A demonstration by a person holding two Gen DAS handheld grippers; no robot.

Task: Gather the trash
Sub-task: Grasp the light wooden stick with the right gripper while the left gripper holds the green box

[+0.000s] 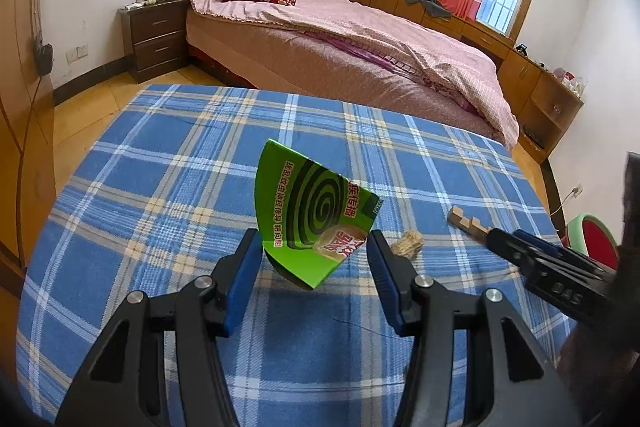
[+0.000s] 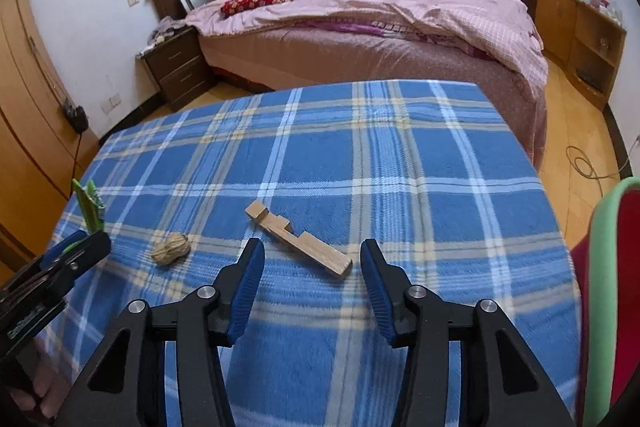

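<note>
Left wrist view first: the left gripper [image 1: 312,259] holds a bent green mosquito-coil carton [image 1: 314,219] by its two lower edges, lifted clear of the blue plaid tablecloth [image 1: 168,163]. The card is thin and bowed, pinched only at its corners, so I judge it could buckle and slip out, or twist sideways, if the hand swings quickly.

Just right of that carton lies a peanut shell [image 1: 408,245], small and light; a careless sweep of either tool might flick it off the table. Further right rests a notched wooden strip [image 1: 468,221], with the right gripper [image 1: 504,247] coming in over its near end.

Right wrist view shows that right gripper [image 2: 312,267] with its jaws half-spread and nothing between the pads, the near end of the strip lying just ahead of the gap. The strip sits skewed across the jaw line, so a closing pinch may catch only its tip and pivot it away, or snag the soft cloth underneath. A green-rimmed red bin [image 2: 616,287] waits at the far right.
</note>
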